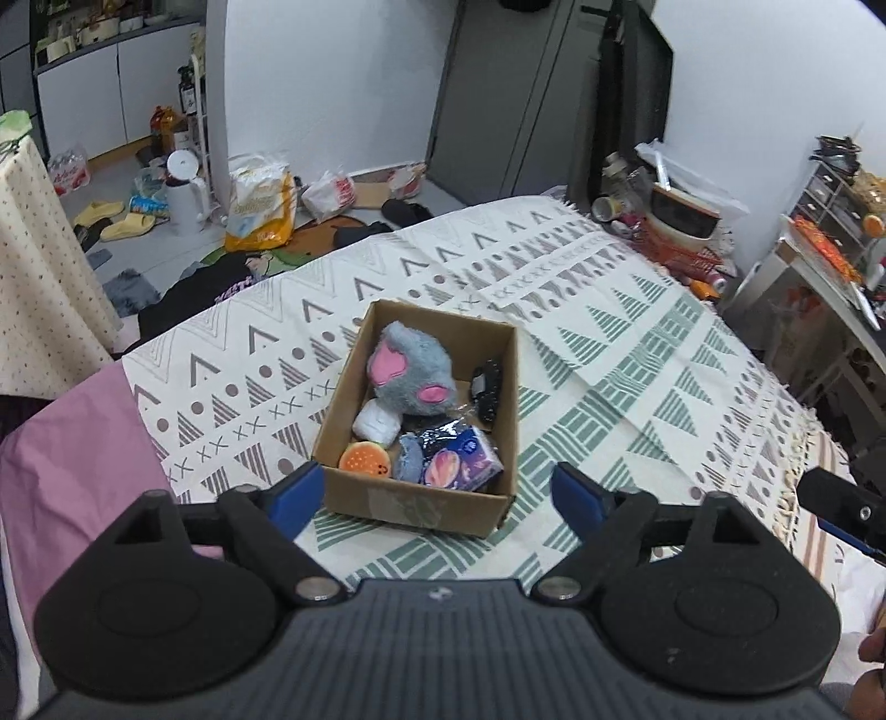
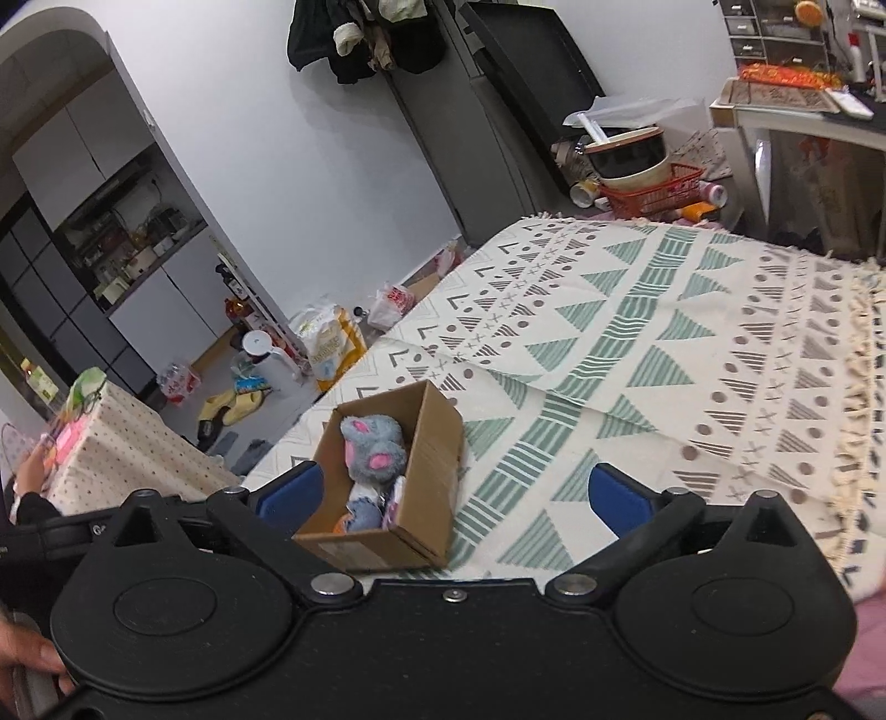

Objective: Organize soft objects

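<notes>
A lived-in home, a bedroom opening onto a small kitchen: a bed under a patterned cream-and-green blanket (image 1: pixel 637 332) fills the foreground, yellow slippers (image 1: pixel 116 219) and shopping bags (image 1: pixel 260 207) litter the floor, clothes hang on the wall (image 2: pixel 365 33), and through an arched doorway (image 2: pixel 66 83) stand white cabinets (image 1: pixel 111 94) with kitchenware on the shelves
</notes>
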Demonstrator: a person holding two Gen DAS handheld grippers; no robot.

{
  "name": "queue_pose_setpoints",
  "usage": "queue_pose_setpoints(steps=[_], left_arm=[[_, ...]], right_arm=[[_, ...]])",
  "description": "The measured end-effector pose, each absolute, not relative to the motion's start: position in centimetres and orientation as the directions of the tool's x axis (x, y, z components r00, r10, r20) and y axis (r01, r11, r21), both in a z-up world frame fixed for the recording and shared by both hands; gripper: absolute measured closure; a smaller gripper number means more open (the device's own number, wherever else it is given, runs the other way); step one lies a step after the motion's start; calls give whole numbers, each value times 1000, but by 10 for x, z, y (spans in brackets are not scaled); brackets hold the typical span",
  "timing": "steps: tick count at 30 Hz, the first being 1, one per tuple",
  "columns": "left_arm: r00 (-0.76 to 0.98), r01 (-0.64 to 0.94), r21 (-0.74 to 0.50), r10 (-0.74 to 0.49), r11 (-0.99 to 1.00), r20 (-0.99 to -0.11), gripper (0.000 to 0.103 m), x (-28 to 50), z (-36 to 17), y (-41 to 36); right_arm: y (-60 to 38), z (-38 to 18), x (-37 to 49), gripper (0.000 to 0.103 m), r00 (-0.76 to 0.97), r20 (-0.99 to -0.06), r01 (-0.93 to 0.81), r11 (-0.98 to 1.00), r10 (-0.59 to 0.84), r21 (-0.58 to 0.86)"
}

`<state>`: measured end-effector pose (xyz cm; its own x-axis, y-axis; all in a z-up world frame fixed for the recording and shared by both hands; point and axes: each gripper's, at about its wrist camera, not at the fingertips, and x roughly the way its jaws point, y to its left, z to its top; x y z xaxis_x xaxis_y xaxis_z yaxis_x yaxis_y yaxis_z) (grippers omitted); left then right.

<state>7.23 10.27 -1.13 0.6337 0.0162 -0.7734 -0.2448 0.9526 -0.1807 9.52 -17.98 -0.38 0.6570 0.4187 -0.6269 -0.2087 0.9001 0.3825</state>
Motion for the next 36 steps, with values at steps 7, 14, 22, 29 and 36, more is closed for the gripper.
queue_pose_setpoints(steps=[7, 14, 22, 29, 36], left_arm=[[662, -189, -162, 4, 969, -750, 0, 47, 6, 89], [686, -161, -126, 19, 979, -728, 0, 16, 21, 86], [711, -130, -104, 20, 986, -703, 0, -21, 32, 84], [733, -104, -105, 5, 989, -681, 0, -54, 39, 84], [754, -81, -85, 5, 993, -657, 0, -78, 47, 81]], right_arm=[[-184, 16, 62, 0, 688, -638, -201, 935, 346, 291], [-185, 27, 32, 0, 705, -619, -216, 937, 345, 276], [-184, 40, -6, 0, 725, -602, -222, 941, 336, 257], [-185, 48, -36, 0, 748, -590, -208, 951, 306, 230], [-185, 50, -58, 0, 758, -592, -199, 962, 273, 189]])
